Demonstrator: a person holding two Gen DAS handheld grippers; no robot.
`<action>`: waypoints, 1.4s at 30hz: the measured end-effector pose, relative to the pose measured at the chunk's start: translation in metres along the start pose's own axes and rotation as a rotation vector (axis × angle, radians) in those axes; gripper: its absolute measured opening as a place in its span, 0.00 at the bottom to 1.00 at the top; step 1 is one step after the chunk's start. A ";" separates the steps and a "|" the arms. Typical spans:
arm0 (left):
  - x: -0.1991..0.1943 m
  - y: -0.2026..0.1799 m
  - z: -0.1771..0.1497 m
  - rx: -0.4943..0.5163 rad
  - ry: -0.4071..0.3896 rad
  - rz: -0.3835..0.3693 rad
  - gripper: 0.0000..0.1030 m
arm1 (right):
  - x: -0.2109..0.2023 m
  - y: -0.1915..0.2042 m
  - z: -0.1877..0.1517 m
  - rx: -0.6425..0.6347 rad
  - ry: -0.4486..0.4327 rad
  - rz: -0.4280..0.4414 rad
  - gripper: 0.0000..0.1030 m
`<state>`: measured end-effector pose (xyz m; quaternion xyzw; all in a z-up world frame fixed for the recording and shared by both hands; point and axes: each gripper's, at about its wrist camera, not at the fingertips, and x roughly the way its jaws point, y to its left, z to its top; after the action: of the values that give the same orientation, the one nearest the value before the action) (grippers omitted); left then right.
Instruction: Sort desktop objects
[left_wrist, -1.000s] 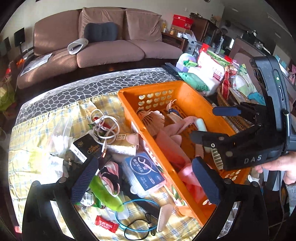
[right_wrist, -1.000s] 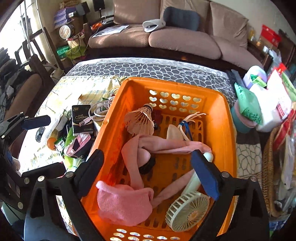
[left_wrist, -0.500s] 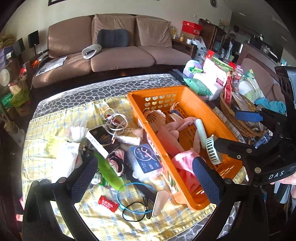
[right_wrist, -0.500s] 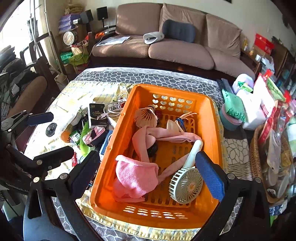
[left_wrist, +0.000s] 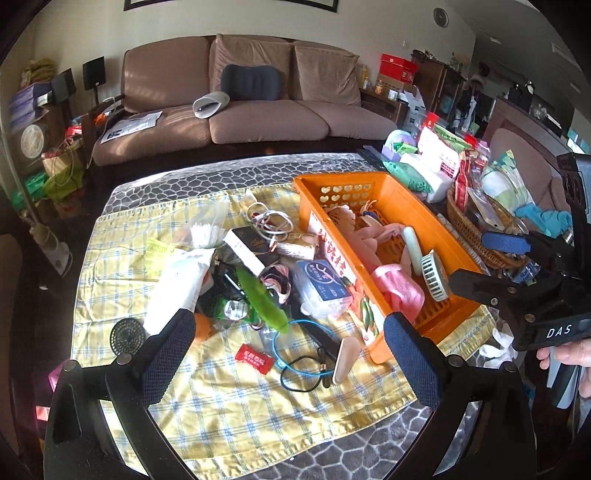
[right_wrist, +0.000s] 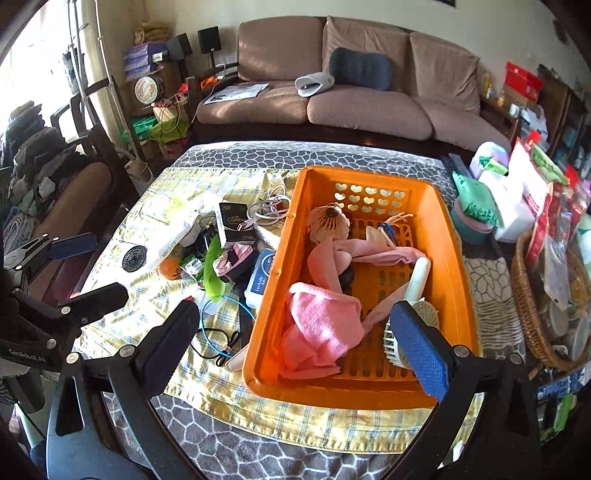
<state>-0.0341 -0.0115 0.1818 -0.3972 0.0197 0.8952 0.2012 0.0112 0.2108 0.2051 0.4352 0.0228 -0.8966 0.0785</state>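
Note:
An orange basket (left_wrist: 373, 177) (right_wrist: 264, 295) stands on the right half of a yellow checked cloth (left_wrist: 240, 398). It holds a pink cloth (right_wrist: 321, 325), a pale hand fan (left_wrist: 434, 273) (right_wrist: 417, 277) and a shuttlecock (right_wrist: 327, 219). Left of the basket lies a loose pile: white cable (left_wrist: 269, 221), black box (right_wrist: 232, 221), green pod (left_wrist: 262, 299), blue-labelled floss box (left_wrist: 323, 282), red packet (left_wrist: 255, 357). My left gripper (left_wrist: 288, 339) (right_wrist: 90, 267) hangs open and empty above the cloth's near part. My right gripper (right_wrist: 295, 328) (left_wrist: 484, 262) is open and empty over the basket's near end.
A wicker basket (right_wrist: 524, 295) full of packets and a heap of bags (left_wrist: 436, 162) crowd the table's right side. A brown sofa (left_wrist: 240, 110) stands behind. Grey pebble-patterned table cover (right_wrist: 258, 454) shows along the near edge. A person's hand (left_wrist: 569, 354) holds the right gripper's handle.
Both grippers have drawn back and up from the table, so more of the cloth and the basket shows. Both stay open and empty. The objects have not moved.

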 end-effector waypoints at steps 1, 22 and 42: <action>-0.003 0.005 -0.005 -0.005 -0.003 0.006 1.00 | -0.002 0.004 -0.004 -0.003 -0.005 0.000 1.00; 0.051 0.047 -0.134 -0.142 0.040 0.142 1.00 | 0.083 0.003 -0.140 0.057 0.020 -0.117 1.00; 0.104 0.035 -0.147 -0.174 0.058 0.300 1.00 | 0.120 -0.049 -0.152 0.193 0.008 -0.134 1.00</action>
<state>-0.0065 -0.0362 0.0025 -0.4313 0.0070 0.9017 0.0295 0.0484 0.2617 0.0148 0.4421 -0.0343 -0.8960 -0.0241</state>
